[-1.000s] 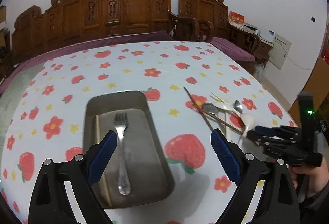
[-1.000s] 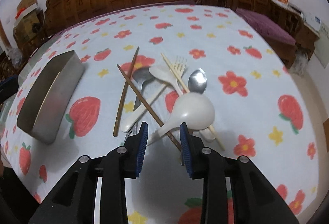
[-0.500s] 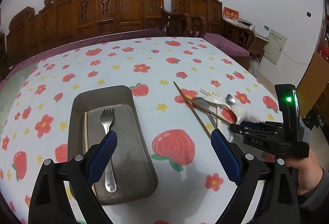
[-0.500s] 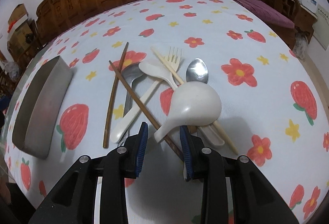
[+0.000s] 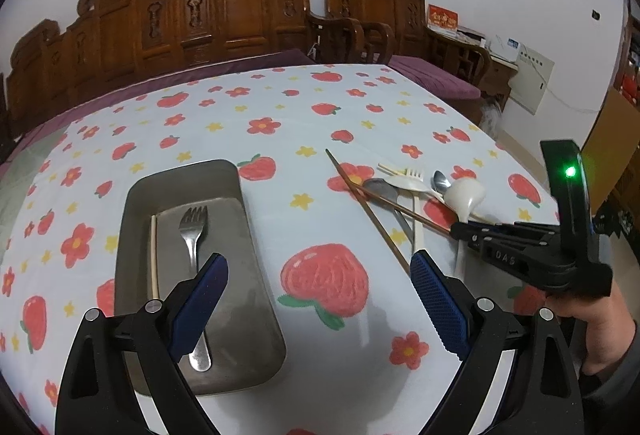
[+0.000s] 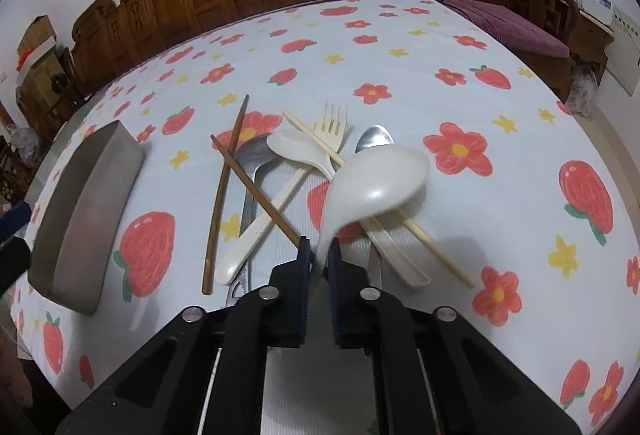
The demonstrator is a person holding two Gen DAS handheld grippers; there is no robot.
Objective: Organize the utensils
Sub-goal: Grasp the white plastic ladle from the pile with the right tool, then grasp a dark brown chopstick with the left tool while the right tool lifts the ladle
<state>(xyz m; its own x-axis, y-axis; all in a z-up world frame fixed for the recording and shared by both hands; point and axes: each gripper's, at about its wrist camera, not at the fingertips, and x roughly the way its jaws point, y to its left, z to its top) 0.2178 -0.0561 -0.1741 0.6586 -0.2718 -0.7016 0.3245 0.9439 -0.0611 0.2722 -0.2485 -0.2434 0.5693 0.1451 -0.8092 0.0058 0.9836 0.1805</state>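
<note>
My right gripper (image 6: 319, 255) is shut on the handle of a white soup spoon (image 6: 372, 181) and holds it lifted over a pile of utensils: brown chopsticks (image 6: 218, 203), a cream spoon (image 6: 280, 191), a cream fork (image 6: 332, 125), metal spoons (image 6: 374, 137) and a pale chopstick (image 6: 436, 245). In the left wrist view the right gripper (image 5: 460, 231) holds that spoon (image 5: 464, 195). My left gripper (image 5: 316, 299) is open and empty above the near end of a metal tray (image 5: 132, 235) that holds a metal fork (image 5: 194, 235) and a pale chopstick (image 5: 153, 255).
The table has a strawberry and flower cloth (image 5: 328, 275). Carved wooden chairs (image 5: 240, 3) stand behind it. The tray also shows at the left of the right wrist view (image 6: 84, 211).
My right gripper has closed on the white soup spoon's handle and raised it off the pile. My left gripper has drawn back slightly and stays open.
</note>
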